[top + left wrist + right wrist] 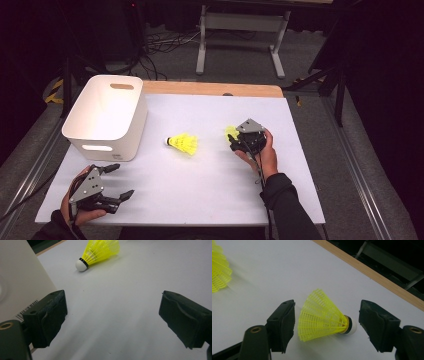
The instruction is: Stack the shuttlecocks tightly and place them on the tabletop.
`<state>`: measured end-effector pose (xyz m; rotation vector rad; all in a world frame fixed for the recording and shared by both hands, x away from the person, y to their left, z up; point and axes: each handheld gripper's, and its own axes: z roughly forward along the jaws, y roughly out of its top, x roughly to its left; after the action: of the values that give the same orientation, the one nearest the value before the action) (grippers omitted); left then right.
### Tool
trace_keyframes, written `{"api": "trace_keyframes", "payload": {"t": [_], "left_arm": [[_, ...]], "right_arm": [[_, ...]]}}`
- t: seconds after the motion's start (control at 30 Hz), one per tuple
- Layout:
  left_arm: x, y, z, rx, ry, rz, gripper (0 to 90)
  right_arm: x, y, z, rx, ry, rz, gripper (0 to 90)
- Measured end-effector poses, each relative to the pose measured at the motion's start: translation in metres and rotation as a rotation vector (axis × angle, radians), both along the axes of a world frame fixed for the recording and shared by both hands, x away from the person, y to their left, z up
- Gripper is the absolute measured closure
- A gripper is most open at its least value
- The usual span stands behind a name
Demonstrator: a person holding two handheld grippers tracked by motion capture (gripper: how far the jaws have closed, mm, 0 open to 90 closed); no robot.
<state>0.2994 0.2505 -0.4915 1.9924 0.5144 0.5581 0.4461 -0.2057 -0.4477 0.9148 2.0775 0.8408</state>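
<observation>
I have the right hand-held gripper (325, 321) brought down around the nearer shuttlecock (323, 316), which lies on its side on the desk (210, 190) with its skirt toward one jaw and its white cork toward the other; the jaws are spread with a gap on both sides, so nothing is pinched yet. I judge it is straddled lengthwise so the jaws can meet cork and skirt rim. The second shuttlecock (183, 143) lies near the desk's middle, well apart from the first, cork pointing toward the white bin (107, 117). That bin sits at the far left, and what I see of its inside holds nothing. My left hand-held gripper (117, 182) rests near the bin's front, jaws spread wide, idle.
</observation>
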Motion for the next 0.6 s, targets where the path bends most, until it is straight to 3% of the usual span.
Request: {"api": "trace_keyframes", "payload": {"t": [0.3,0.33,0.37,0.6], "left_arm": [[0.000,0.000,0.000,0.002,0.001,-0.001,9.0],[0.000,0.000,0.000,0.002,0.002,0.001,9.0],[0.000,0.000,0.000,0.004,0.001,0.000,9.0],[0.000,0.000,0.000,0.009,0.002,0.001,9.1]], "right_arm": [[0.021,0.005,-0.006,-0.050,0.035,-0.038,41.3],[0.022,0.006,-0.007,-0.052,0.034,-0.042,43.6],[0.023,0.009,-0.010,-0.092,0.033,-0.046,48.1],[0.026,0.013,-0.015,-0.136,0.034,-0.053,64.5]]}}
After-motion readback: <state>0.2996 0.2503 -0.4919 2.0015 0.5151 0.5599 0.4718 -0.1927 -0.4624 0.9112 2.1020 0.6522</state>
